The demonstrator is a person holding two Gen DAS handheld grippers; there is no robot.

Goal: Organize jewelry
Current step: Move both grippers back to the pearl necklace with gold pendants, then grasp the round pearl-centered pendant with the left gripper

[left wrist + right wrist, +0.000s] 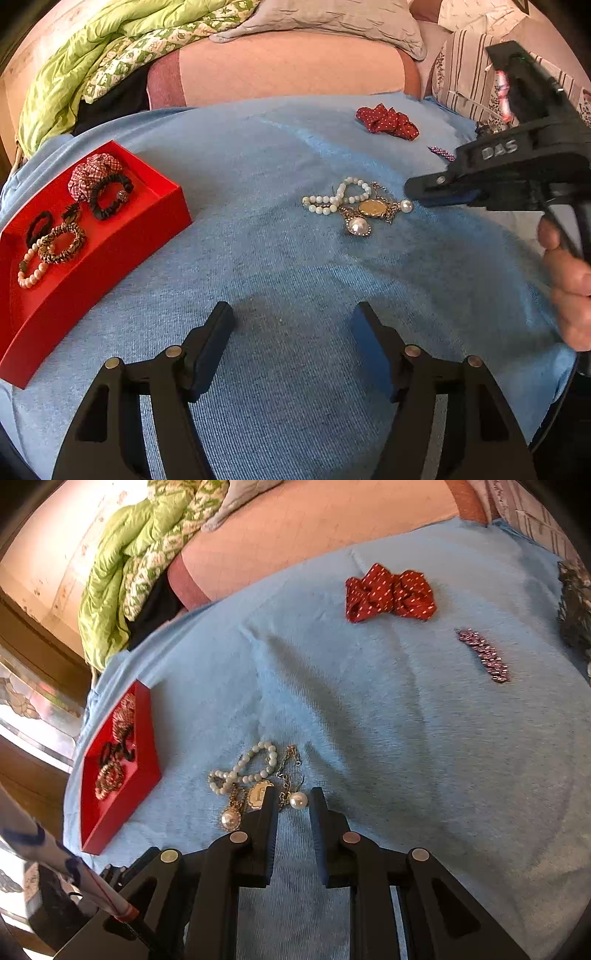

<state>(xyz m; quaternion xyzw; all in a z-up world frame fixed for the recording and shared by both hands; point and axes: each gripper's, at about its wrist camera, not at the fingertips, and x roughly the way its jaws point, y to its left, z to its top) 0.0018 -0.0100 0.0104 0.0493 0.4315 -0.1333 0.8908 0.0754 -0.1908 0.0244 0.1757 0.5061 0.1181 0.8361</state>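
Observation:
A tangle of jewelry lies mid-cloth: a white bead bracelet (343, 199) (243, 768), a gold pendant (373, 208) (258, 795), a large framed pearl (357, 226) (231, 819) and a small pearl earring (406, 205) (298, 800). My right gripper (293, 794) (413, 190) hangs low over the pile's right end. Its jaws stand a narrow gap apart, the small pearl lies at that gap, and the pads do not press it. My left gripper (291, 314) is open and holds nothing, over bare cloth nearer than the pile. A red tray (147, 236) (122, 812) at left holds scrunchies and bracelets.
A red polka-dot scrunchie (388, 122) (388, 594) and a purple sparkly hair clip (441, 152) (484, 655) lie farther back on the blue cloth (258, 258). Behind it are a pink bedsheet, a green quilt and pillows. A hand (569, 291) grips the right tool.

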